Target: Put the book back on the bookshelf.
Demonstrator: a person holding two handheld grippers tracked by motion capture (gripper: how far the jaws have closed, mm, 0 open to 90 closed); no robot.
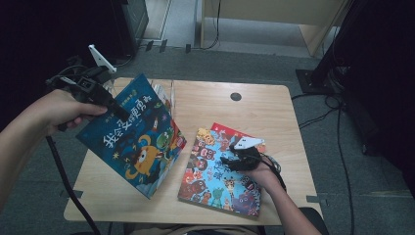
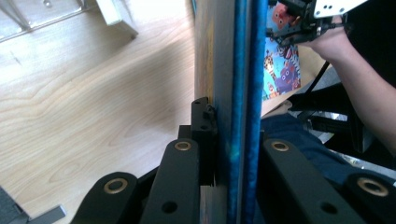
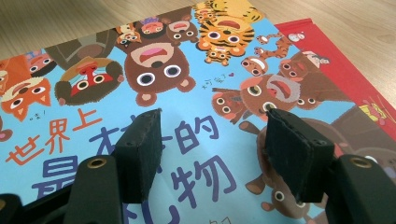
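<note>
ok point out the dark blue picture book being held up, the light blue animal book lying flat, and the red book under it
dark blue picture book (image 1: 139,142), high view, front cover
light blue animal book (image 1: 215,183), high view, cover's lower half
red book (image 3: 322,39), right gripper view, exposed corner

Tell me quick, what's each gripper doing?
Left gripper: closed on the dark blue book.
Right gripper: open, over the animal book.

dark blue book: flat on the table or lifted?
Lifted and tilted: the left gripper clamps the dark blue book at its top edge.
</note>
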